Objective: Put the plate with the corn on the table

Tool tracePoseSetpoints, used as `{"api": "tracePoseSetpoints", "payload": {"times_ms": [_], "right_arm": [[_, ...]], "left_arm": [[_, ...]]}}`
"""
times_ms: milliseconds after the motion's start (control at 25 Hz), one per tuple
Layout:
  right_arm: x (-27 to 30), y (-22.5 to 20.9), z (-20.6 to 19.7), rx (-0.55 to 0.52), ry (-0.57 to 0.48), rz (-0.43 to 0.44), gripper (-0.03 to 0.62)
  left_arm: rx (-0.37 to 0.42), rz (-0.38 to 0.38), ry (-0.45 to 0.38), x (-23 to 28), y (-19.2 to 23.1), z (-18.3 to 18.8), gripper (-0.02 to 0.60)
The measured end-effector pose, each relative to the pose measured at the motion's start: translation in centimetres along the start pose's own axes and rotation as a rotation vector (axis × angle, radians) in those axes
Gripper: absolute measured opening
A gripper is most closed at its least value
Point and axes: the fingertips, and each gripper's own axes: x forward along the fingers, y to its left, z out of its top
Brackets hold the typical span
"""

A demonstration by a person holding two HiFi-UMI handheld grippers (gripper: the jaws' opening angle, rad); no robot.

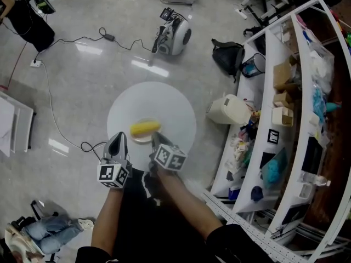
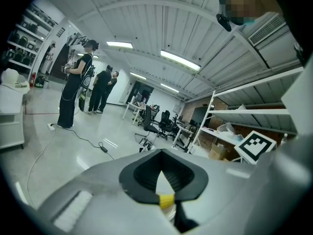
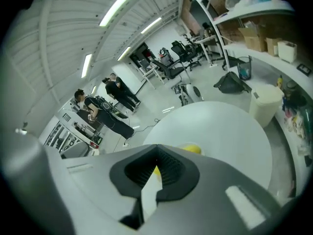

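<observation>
The plate [image 1: 141, 139], judged light, stiff, slippery (corn [image 1: 145, 127] may roll), is pinched at its near rim by the right gripper [image 1: 156, 139]; the left gripper [image 1: 118, 138] is closed on nothing.

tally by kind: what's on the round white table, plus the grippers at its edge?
Yellow corn cob: 1
Small pale round plate: 1
Handheld two-jaw grippers: 2, the left gripper and the right gripper
Total: 4
</observation>
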Motion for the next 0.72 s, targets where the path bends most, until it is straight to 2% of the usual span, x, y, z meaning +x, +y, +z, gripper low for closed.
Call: {"api": "tracePoseSetpoints", "payload": {"times_ms": [320,720], "right_arm": [[-2.4,3.4,3.1,-0.217,-0.083,0.037,0.009],[-5.3,6.9,5.5,-0.345,-0.197,0.110,0.009]], "left_arm": [[0.027,-0.008,-0.029,-0.5,-1.0,2.5,0.003],[0.054,-0.029,-0.058,-1.1,-2.3,4.4,0.002]]}}
